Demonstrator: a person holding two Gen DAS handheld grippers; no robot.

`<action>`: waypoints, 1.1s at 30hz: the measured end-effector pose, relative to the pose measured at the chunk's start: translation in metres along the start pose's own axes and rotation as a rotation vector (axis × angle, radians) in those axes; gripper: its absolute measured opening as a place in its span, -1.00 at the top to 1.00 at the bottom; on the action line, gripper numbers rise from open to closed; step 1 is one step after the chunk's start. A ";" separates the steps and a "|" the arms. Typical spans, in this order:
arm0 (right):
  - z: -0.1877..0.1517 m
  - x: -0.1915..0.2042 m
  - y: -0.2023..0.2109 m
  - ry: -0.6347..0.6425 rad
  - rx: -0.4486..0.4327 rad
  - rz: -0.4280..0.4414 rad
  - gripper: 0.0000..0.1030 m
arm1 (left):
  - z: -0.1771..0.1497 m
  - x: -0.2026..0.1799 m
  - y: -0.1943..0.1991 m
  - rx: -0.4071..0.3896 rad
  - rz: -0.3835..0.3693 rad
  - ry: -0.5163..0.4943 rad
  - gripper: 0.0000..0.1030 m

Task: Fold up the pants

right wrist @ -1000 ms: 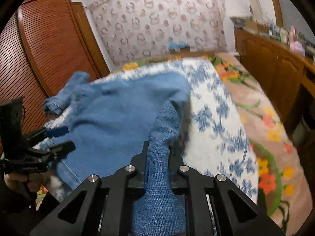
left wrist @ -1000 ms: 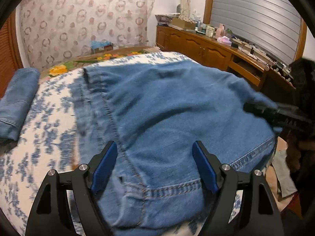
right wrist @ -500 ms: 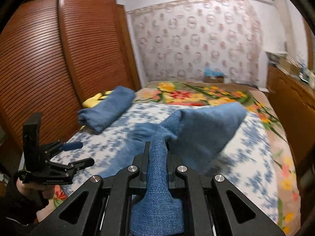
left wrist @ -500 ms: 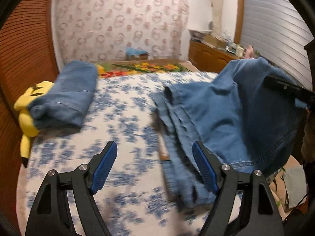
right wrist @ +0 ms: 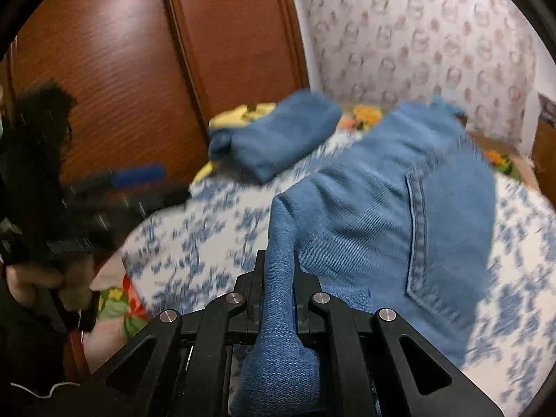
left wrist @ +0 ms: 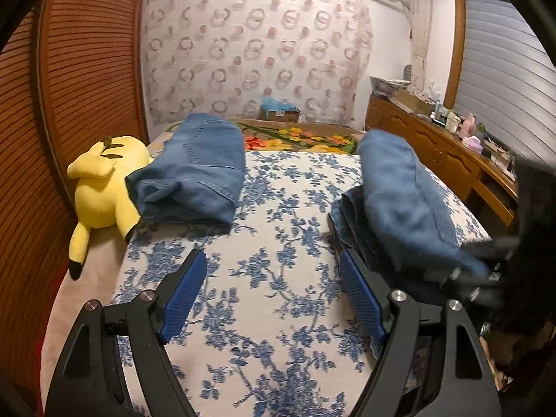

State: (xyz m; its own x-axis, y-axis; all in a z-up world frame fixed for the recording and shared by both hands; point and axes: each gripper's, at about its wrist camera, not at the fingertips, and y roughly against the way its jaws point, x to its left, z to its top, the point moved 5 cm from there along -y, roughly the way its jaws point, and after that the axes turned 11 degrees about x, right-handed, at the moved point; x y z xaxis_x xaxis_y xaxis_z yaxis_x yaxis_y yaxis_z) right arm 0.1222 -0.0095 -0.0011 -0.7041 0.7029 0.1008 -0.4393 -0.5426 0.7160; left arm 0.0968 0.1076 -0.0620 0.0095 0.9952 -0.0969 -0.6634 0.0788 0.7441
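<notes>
Jeans (right wrist: 399, 208): pinched in your right gripper (right wrist: 279, 278); your left gripper (left wrist: 271, 295) gapes empty above the bedspread (left wrist: 278, 229).

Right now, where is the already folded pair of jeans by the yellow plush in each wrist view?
Left wrist: folded jeans upper left of centre, beside the yellow plush.
Right wrist: folded jeans upper centre, blurred, the plush peeking out behind them.
Shared landmark: the slatted wooden wardrobe behind them.
</notes>
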 end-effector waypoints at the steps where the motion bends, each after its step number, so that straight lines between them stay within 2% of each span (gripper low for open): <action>1: -0.002 0.000 -0.006 -0.003 0.011 0.008 0.82 | -0.001 0.001 0.000 -0.001 0.001 0.003 -0.54; 5: 0.002 -0.007 -0.005 -0.018 0.021 0.012 0.75 | -0.001 0.003 -0.002 -0.001 0.000 0.010 -0.54; 10: 0.001 0.004 0.028 0.004 0.000 -0.006 0.33 | 0.002 -0.001 -0.002 -0.008 -0.008 -0.002 -0.54; 12: 0.000 0.003 0.043 0.009 -0.027 -0.018 0.26 | 0.004 -0.006 -0.002 -0.008 -0.010 -0.013 -0.54; 16: -0.006 -0.009 0.075 0.006 -0.093 -0.075 0.18 | 0.008 -0.021 0.000 -0.014 -0.024 -0.038 -0.54; 19: -0.006 -0.030 0.080 -0.015 -0.116 -0.161 0.15 | 0.011 -0.035 -0.002 -0.014 -0.044 -0.060 -0.54; 22: -0.008 -0.052 0.068 -0.045 -0.103 -0.225 0.12 | 0.012 -0.053 -0.007 -0.004 -0.074 -0.089 -0.54; 25: -0.006 -0.077 0.047 -0.095 -0.056 -0.242 0.10 | 0.009 -0.070 -0.018 0.014 -0.103 -0.123 -0.54; 27: -0.002 -0.087 0.031 -0.111 -0.018 -0.217 0.09 | 0.008 -0.077 -0.030 0.037 -0.104 -0.137 -0.54; 29: 0.002 -0.093 0.018 -0.128 0.009 -0.150 0.08 | 0.004 -0.081 -0.044 0.073 -0.105 -0.140 -0.54; 33: 0.012 -0.096 0.001 -0.152 0.011 -0.142 -0.16 | -0.009 -0.084 -0.060 0.124 -0.098 -0.156 -0.54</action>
State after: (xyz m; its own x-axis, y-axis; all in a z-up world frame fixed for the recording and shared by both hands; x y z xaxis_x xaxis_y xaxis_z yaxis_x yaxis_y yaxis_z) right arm 0.1960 -0.0721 -0.0023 -0.5431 0.8335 0.1011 -0.5211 -0.4290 0.7379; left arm 0.1290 0.0190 -0.1043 0.1910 0.9786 -0.0764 -0.5568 0.1721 0.8126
